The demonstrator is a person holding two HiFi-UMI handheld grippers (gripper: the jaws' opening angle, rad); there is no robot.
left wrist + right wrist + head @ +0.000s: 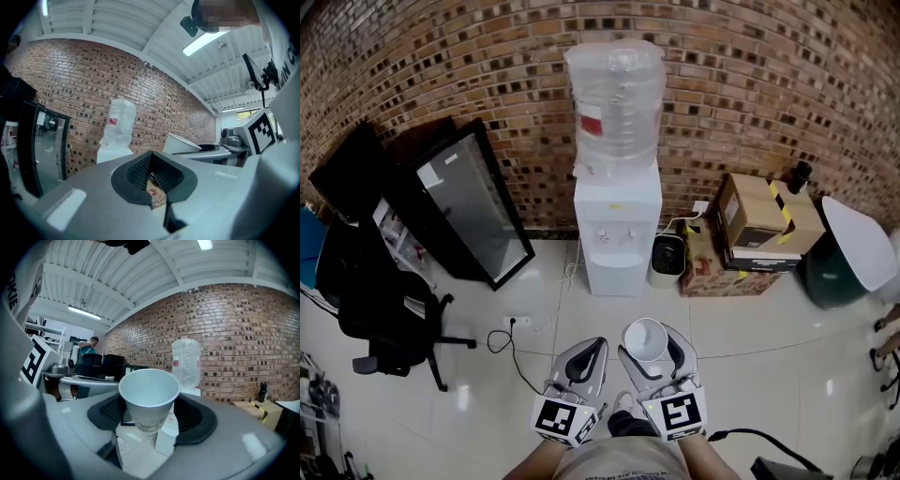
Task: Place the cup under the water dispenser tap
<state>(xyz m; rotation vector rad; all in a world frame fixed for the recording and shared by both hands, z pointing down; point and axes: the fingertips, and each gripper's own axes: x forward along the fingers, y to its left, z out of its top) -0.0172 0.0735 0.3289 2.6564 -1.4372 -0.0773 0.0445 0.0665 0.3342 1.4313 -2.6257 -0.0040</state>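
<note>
A white paper cup (645,339) stands upright between the jaws of my right gripper (651,347), which is shut on its sides; its mouth faces up. In the right gripper view the cup (149,397) fills the middle of the right gripper (152,420). The white water dispenser (619,234), topped by a clear bottle (616,103), stands against the brick wall straight ahead, some way off across the floor. Its two taps (617,235) sit on its front. My left gripper (589,349) is beside the right one, shut and holding nothing. The dispenser (115,136) also shows past the left gripper (153,183).
A black-framed glass panel (473,202) leans on the wall left of the dispenser, with a black office chair (384,309) nearer. A small bin (667,258), cardboard boxes (764,220) and a green bin (844,253) stand to the right. A cable with a socket (514,328) lies on the tiles.
</note>
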